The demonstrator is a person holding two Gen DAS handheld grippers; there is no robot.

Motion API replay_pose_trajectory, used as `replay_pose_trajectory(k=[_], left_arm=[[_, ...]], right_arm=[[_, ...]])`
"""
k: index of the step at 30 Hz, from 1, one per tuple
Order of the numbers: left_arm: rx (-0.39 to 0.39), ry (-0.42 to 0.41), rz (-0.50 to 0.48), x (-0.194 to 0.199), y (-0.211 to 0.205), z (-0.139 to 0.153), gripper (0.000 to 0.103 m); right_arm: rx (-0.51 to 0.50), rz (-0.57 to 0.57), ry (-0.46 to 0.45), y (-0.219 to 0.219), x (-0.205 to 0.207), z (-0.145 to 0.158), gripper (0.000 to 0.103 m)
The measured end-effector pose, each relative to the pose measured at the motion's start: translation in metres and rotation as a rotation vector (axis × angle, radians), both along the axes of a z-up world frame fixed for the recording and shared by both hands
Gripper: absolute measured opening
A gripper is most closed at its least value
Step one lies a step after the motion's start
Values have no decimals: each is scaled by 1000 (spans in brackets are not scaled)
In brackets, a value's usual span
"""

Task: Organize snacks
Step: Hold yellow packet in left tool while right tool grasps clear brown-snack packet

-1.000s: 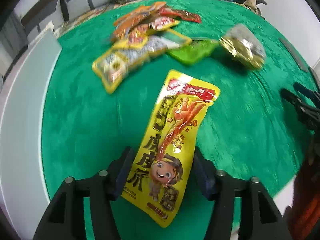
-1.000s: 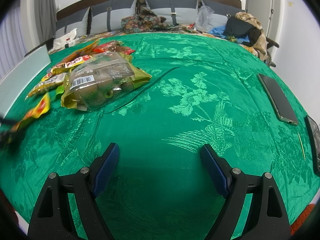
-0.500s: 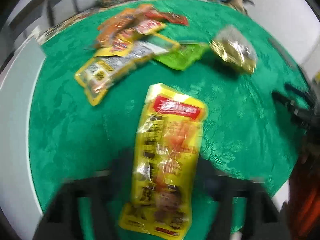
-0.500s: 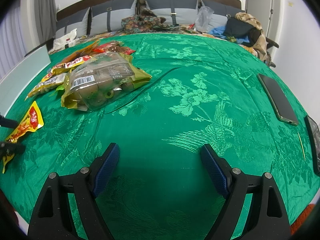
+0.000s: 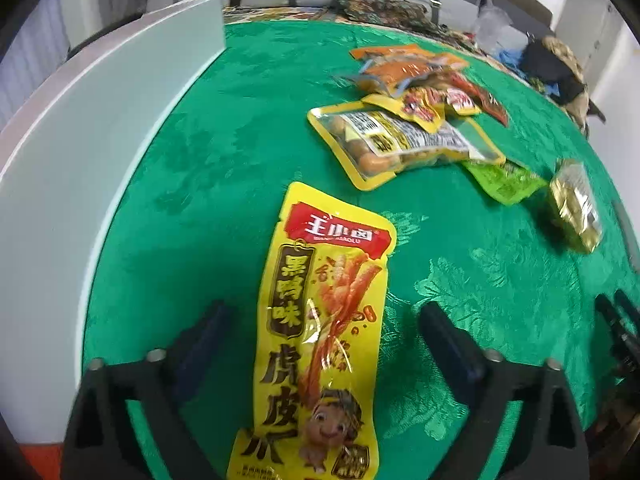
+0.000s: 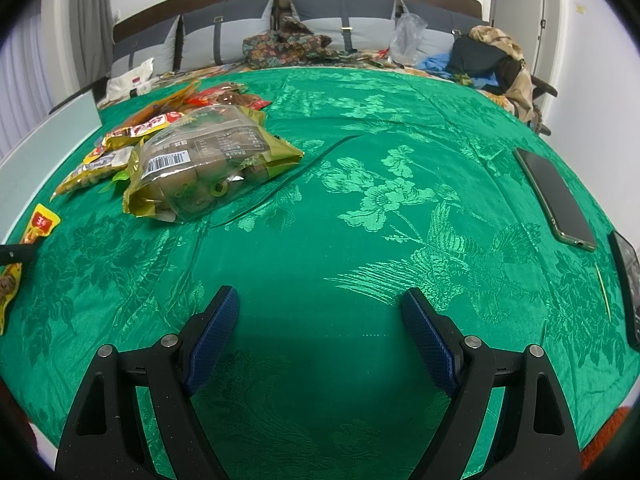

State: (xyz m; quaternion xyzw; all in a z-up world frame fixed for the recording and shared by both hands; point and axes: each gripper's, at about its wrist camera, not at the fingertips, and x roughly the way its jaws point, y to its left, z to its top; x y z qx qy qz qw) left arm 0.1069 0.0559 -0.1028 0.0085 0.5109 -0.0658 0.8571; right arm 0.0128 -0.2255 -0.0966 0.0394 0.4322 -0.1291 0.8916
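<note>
A long yellow snack packet [image 5: 320,340] with a red label lies flat on the green cloth [image 5: 200,168], between the open fingers of my left gripper [image 5: 324,320], which do not touch it. It also shows at the left edge of the right wrist view [image 6: 38,224]. Beyond it lies a pile of snack packets [image 5: 404,136], a green packet [image 5: 504,180] and a clear bag of round brown snacks [image 6: 204,168]. My right gripper [image 6: 320,312] is open and empty over bare cloth.
A white board [image 5: 80,160] runs along the left edge of the cloth. A phone [image 6: 556,196] and another dark device [image 6: 628,280] lie at the right edge. Pillows and clothes [image 6: 296,44] lie at the far side.
My left gripper has opened and let go of the yellow packet, which now lies on the cloth. The left view has swung left. The right gripper has not moved.
</note>
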Motion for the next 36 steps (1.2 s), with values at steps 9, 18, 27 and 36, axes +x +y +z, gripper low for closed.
replay_pose_trajectory(k=[9, 18, 27, 36], left_arm=[[41, -43, -45, 0, -8, -8, 103], [38, -56, -44, -15, 7, -4, 103], [38, -53, -46, -14, 6, -4, 103], [42, -5, -111, -22, 5, -2, 102]], right_arm=[[0, 0, 0, 0, 0, 0, 87], [0, 1, 0, 0, 0, -1, 87], [0, 1, 0, -1, -1, -1, 87], [171, -48, 86, -23, 12, 13, 85]])
